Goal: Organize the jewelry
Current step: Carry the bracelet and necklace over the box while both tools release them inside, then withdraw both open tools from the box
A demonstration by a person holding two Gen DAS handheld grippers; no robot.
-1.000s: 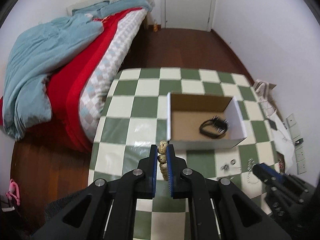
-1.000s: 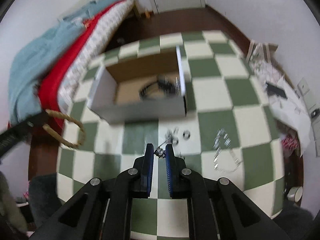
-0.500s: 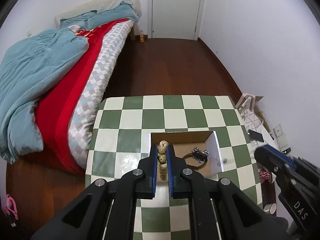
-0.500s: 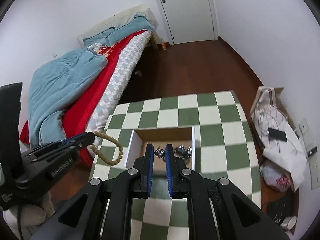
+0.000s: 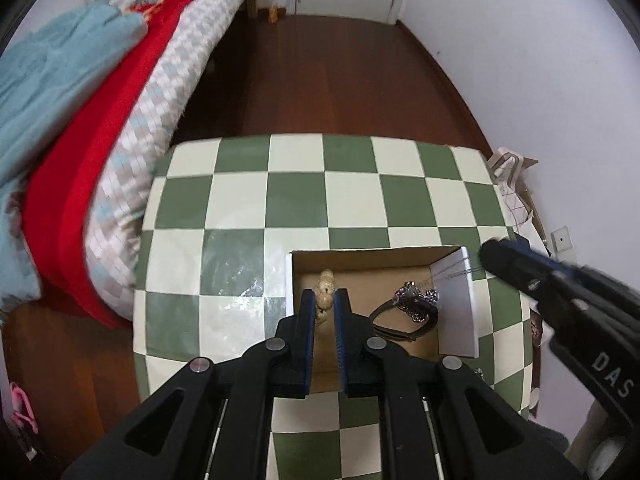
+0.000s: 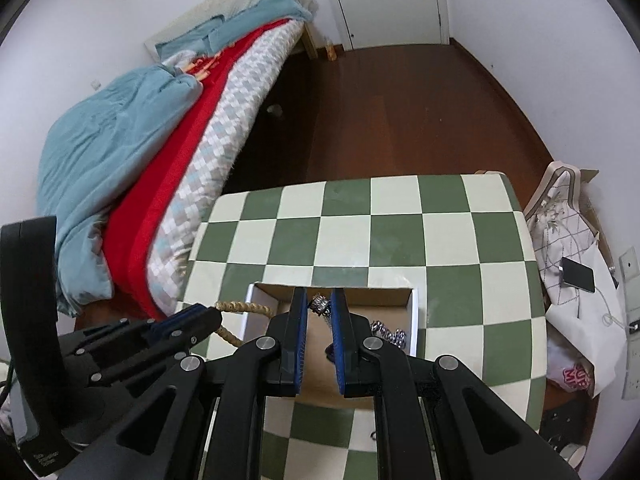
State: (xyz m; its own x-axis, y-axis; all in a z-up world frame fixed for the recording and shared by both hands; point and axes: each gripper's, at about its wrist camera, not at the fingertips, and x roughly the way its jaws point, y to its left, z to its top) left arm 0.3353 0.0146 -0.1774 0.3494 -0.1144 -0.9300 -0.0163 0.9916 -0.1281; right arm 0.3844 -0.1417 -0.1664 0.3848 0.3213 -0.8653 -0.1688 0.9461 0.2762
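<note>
An open cardboard box [image 5: 458, 312] [image 6: 414, 322] sits on the green-and-cream checked table [image 5: 296, 196] [image 6: 400, 224]. A dark bracelet with a silver charm [image 5: 414, 306] [image 6: 390, 336] lies inside it. My left gripper [image 5: 324, 300] hovers over the box's left part, its jaws slightly parted with a tan beaded bracelet [image 5: 325, 292] [image 6: 234, 312] between them. My right gripper [image 6: 319, 306] hovers over the box, jaws slightly parted around a small silver piece [image 6: 319, 303] on a thin chain. The right gripper also shows in the left wrist view [image 5: 494, 256], at the box's right wall.
A bed with a red sheet and teal blanket [image 5: 80, 120] [image 6: 132, 152] stands left of the table. Dark wood floor [image 5: 340, 80] lies beyond. A bag and phone [image 6: 576, 272] lie right of the table. Small jewelry bits [image 6: 374, 436] lie on the table in front of the box.
Both grippers have dropped closer over the box. Their jaws have parted a little around the beaded bracelet and the silver piece.
</note>
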